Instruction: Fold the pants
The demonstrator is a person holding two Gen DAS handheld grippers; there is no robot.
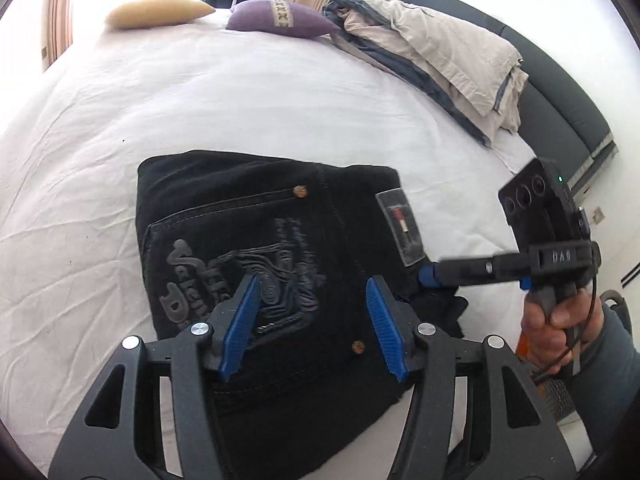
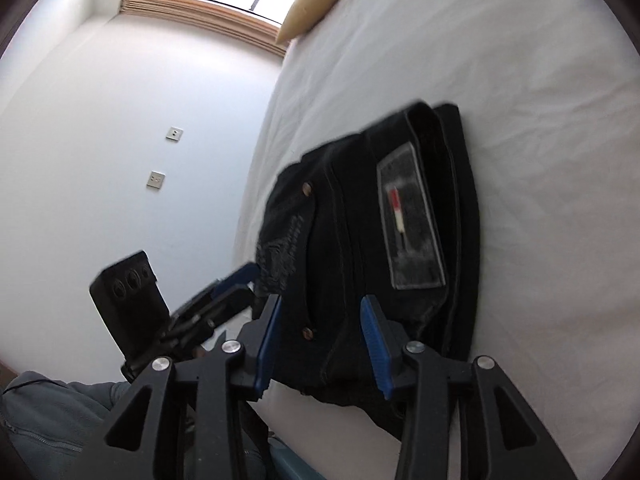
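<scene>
Black jeans (image 1: 256,220) lie folded into a compact bundle on the white bed sheet (image 1: 200,92), back pocket embroidery and waistband patch (image 1: 400,224) facing up. My left gripper (image 1: 312,284) hovers over the near half of the bundle, blue pads apart, nothing pinched between them. A hand holds my right gripper (image 1: 430,274) at the bundle's right edge. In the right wrist view the jeans (image 2: 360,208) fill the centre. My right gripper (image 2: 320,304) stands open at their near edge, fabric showing between the pads. The left gripper (image 2: 240,276) is beside it.
A yellow pillow (image 1: 160,10) and a purple pillow (image 1: 280,18) lie at the far end of the bed. A folded beige and blue duvet (image 1: 440,52) rests against the dark headboard (image 1: 560,112). The bed's edge meets a white wall with sockets (image 2: 156,180).
</scene>
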